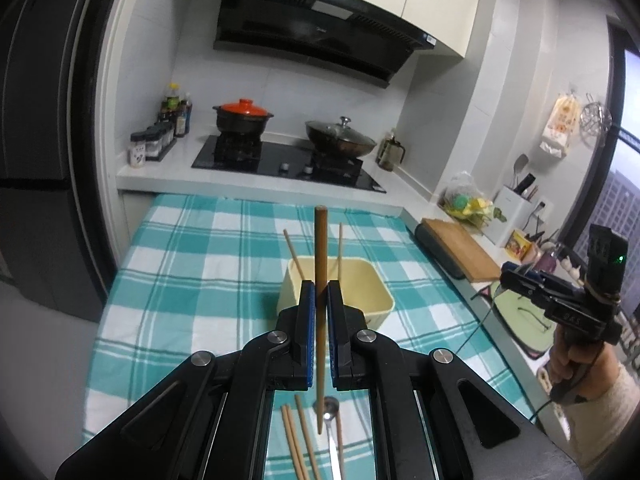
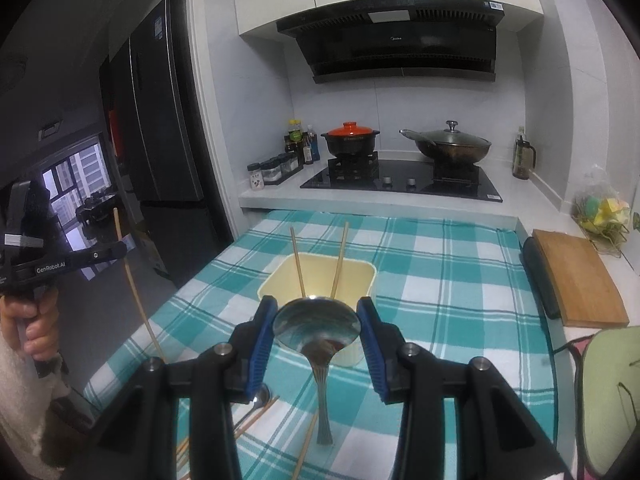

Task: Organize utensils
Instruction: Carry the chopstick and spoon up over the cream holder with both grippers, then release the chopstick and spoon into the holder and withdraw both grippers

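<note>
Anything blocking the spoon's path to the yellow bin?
Nothing visible. The right claw holds the spoon just short of the bin. Two chopsticks already lean inside, with open room beside them.

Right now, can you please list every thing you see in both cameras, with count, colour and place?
chopstick: one, brown wood, upright in the left gripper's jaws
spoon: one, silver metal, bowl between the right gripper's jaws
container: one, pale yellow, on the cloth, two chopsticks leaning inside
loose utensils: several chopsticks and a spoon, on the cloth below the grippers
checked cloth: one, teal and white, over the table
clay pot: one, black with orange lid, on the stove
wok: one, dark, glass lid, on the stove
cutting board: one, wooden, right counter
left gripper: black, blue pads
right gripper: black, blue pads
</note>
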The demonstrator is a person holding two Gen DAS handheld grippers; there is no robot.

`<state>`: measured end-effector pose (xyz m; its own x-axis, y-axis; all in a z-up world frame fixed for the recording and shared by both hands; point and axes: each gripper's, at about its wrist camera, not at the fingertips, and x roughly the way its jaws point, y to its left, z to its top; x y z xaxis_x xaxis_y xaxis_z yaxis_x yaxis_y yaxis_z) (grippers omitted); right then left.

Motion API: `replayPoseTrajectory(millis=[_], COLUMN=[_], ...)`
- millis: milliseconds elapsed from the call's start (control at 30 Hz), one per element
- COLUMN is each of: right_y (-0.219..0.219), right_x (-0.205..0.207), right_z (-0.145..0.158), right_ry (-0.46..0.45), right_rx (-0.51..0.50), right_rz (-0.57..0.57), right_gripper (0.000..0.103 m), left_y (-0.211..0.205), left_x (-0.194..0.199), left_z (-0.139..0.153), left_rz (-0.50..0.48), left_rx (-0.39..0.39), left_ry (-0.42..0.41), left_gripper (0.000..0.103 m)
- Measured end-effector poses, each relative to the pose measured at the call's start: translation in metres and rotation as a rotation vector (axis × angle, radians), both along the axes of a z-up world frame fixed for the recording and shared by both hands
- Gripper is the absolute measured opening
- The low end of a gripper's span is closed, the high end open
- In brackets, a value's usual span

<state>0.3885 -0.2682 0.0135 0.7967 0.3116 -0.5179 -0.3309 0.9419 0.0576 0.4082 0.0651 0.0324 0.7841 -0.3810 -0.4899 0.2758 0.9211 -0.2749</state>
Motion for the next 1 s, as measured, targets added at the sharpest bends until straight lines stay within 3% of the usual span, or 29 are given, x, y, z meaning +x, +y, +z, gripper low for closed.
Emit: replayPoseTrajectory(millis=[233, 400, 500, 633, 833, 1000], right_y=[0.015, 0.027, 0.031, 0.032, 0.028, 0.02], right_x=[0.069, 0.118, 0.146, 0.177, 0.206, 0.221], right_z=[0.038, 0.037, 0.021, -0.015, -0.069, -0.096], right_ry=[-0.046, -0.08, -0.067, 0.02, 0.154, 0.201], right_rx=[0.013, 0.005, 0.006, 0.022, 0.034, 0.046], right_rz=[0.005, 0.003, -0.002, -0.007, -0.033, -0.085], right_gripper=[0.042, 0.042, 0.042, 0.042, 0.042, 0.042], left_y=[-0.018, -0.031, -0.045, -0.067, -0.088, -0.101], left_x=[0.072, 0.121, 0.145, 0.169, 0.191, 0.201], left_z=[0.035, 0.022, -0.001, -0.037, -0.078, -0.102], left_rz=[0.026, 0.076, 0.081, 0.062, 0.038, 0.033], left_rx=[-0.037, -0.075, -0.07, -0.007, 0.046, 0.087], left_ry=[-0.068, -0.078, -0.031, 0.055, 0.158, 0.203], left_gripper=[0.004, 0.004, 0.004, 0.004, 0.004, 0.004])
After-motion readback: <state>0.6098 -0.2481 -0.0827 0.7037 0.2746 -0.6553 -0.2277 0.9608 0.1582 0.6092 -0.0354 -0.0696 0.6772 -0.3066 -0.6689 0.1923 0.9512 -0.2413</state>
